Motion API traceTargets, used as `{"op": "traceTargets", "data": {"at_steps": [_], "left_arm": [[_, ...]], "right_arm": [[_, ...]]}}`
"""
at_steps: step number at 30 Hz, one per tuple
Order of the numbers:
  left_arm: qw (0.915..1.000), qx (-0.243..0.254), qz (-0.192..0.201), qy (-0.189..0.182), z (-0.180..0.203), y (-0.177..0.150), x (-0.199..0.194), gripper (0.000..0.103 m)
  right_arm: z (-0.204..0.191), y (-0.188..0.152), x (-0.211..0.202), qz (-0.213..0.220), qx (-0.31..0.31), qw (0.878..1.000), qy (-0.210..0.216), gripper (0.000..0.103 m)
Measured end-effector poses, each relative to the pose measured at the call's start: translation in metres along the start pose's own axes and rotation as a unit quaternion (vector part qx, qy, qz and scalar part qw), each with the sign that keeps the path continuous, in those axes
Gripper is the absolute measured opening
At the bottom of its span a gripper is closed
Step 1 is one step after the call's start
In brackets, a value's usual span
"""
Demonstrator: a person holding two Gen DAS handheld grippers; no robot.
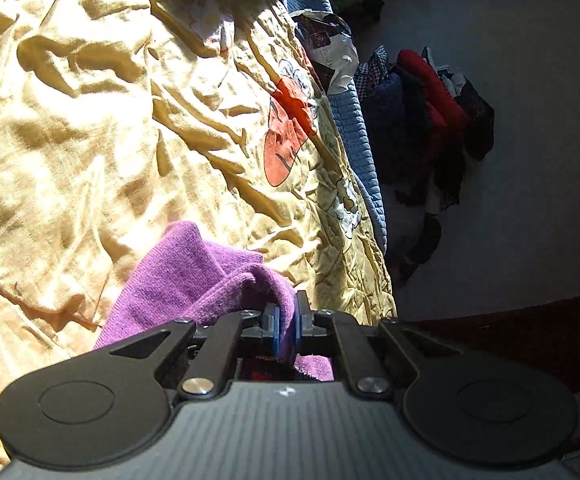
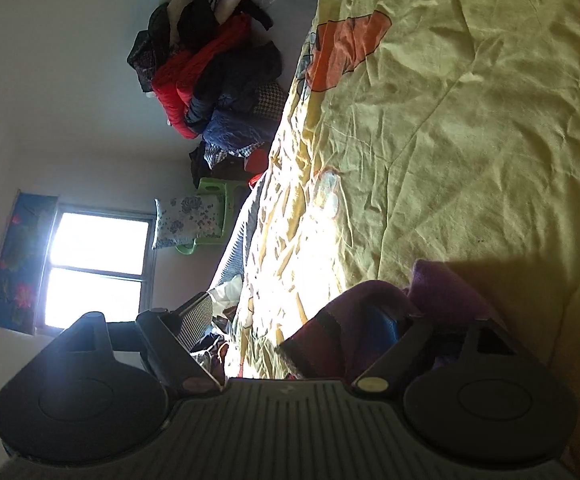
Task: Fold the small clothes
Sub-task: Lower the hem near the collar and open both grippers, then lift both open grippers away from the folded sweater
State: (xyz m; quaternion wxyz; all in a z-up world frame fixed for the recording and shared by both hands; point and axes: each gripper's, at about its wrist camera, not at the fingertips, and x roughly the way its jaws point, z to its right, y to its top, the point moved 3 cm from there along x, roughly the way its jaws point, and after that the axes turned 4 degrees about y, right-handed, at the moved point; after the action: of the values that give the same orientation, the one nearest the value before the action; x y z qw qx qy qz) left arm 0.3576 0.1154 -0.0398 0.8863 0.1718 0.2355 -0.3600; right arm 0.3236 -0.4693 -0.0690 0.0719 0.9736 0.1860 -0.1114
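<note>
A purple knit garment point(image 1: 194, 272) lies crumpled on the yellow bedsheet point(image 1: 90, 120). My left gripper point(image 1: 288, 314) is shut on a fold of it, and the cloth runs down between the blue pads point(image 1: 275, 326). In the right wrist view the same purple garment point(image 2: 446, 284) lies in shadow, with a darker striped part point(image 2: 322, 332) bunched against the right-hand finger. My right gripper point(image 2: 294, 314) stands open, jaws wide apart. The cloth lies loose against one finger only, with nothing pinched.
A red and white cartoon print point(image 1: 286, 136) marks the sheet near the bed's edge. A blue quilted blanket point(image 1: 354, 128) runs along that edge. Beyond it, a pile of dark and red clothes point(image 2: 210, 76) sits by the wall. A green stool point(image 2: 218, 208) and a floral pillow point(image 2: 188, 220) stand near the window point(image 2: 98, 268).
</note>
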Motion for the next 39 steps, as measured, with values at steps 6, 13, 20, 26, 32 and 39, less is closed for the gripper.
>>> {"op": "traceTargets", "data": {"at_steps": [6,13,20,26,32,39], "left_arm": [[0.9998,-0.012,0.011,-0.011,0.005,0.008,0.0,0.009],[0.9972,0.05,0.056,-0.002,0.025,0.009,-0.017,0.01],[0.9632,0.246,0.046,0.097,0.051,-0.041,-0.015,0.067],[0.914,0.346,0.067,0.2,0.04,-0.076,-0.016,0.067],[0.9,0.376,0.07,0.209,0.024,-0.108,-0.055,0.067],[0.9291,0.348,0.052,0.112,-0.006,-0.118,-0.114,0.067]], "right_arm": [[0.0,-0.001,0.013,0.007,-0.03,0.999,-0.024,0.082],[-0.03,-0.03,0.006,-0.02,-0.147,0.988,-0.032,0.086],[-0.034,-0.068,0.014,-0.085,-0.241,0.962,-0.098,0.091],[-0.054,-0.095,-0.01,-0.086,-0.309,0.937,-0.136,0.091],[-0.057,-0.133,-0.053,-0.124,-0.364,0.913,-0.135,0.093],[-0.031,-0.188,-0.097,-0.174,-0.396,0.893,-0.125,0.093]]}}
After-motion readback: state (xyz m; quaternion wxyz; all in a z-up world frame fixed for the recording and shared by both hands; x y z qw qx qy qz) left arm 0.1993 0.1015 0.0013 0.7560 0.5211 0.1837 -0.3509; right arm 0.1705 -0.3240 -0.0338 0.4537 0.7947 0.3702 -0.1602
